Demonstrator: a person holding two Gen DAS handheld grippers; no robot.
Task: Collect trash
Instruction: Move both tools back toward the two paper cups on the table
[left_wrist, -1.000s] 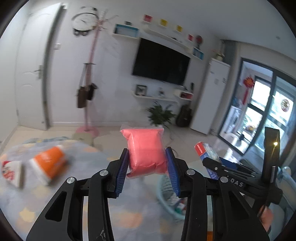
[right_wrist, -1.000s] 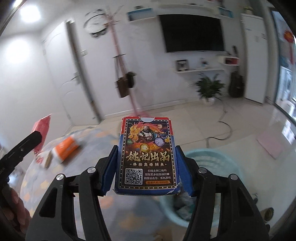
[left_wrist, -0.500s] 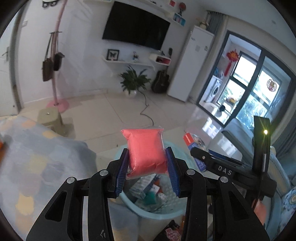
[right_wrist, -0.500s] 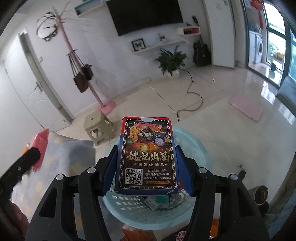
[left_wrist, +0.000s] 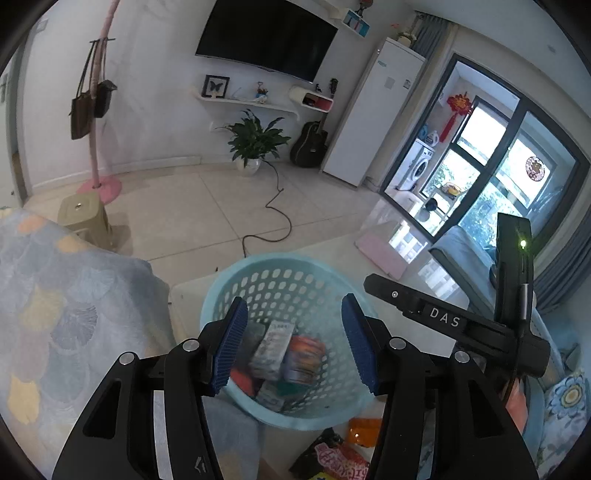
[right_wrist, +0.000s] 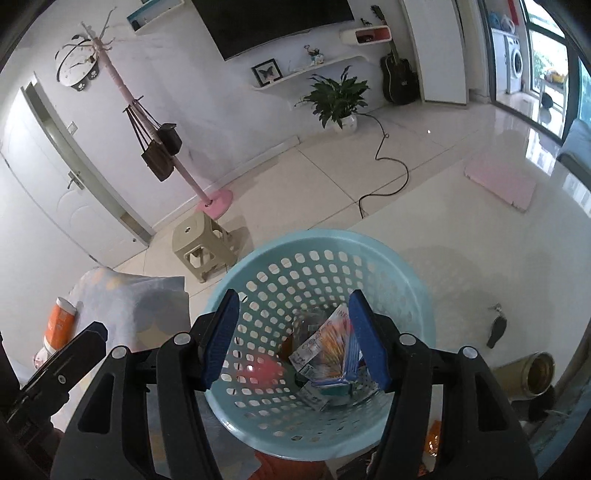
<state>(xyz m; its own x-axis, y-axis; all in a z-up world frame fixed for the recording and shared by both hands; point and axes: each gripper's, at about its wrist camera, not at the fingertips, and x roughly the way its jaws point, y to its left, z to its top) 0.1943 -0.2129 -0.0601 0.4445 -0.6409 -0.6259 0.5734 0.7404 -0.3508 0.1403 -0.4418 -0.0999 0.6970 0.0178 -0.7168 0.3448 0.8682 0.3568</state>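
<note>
A light blue perforated basket (left_wrist: 284, 280) (right_wrist: 325, 254) stands on the floor with several wrappers and boxes (left_wrist: 284, 354) inside. My left gripper (left_wrist: 291, 345) is open and empty, directly above the basket. My right gripper (right_wrist: 295, 339) is open and empty above the same basket. A pink packet (right_wrist: 264, 367) and a card box (right_wrist: 328, 347) lie or fall inside the basket. The right gripper's body (left_wrist: 454, 321) shows at the right of the left wrist view. An orange and white packet (right_wrist: 59, 325) lies on the blanket at the left.
A patterned blanket (left_wrist: 55, 317) covers a surface left of the basket. More wrappers (left_wrist: 340, 454) lie on the floor in front of it. A beige stool (right_wrist: 203, 240), a pink coat stand (right_wrist: 214, 195), a black cable (right_wrist: 388, 177) and a metal can (right_wrist: 532, 373) are nearby.
Both grippers moved over the basket and opened. The left one let go of the pink packet and the right one let go of the card box; both items are now in the basket.
</note>
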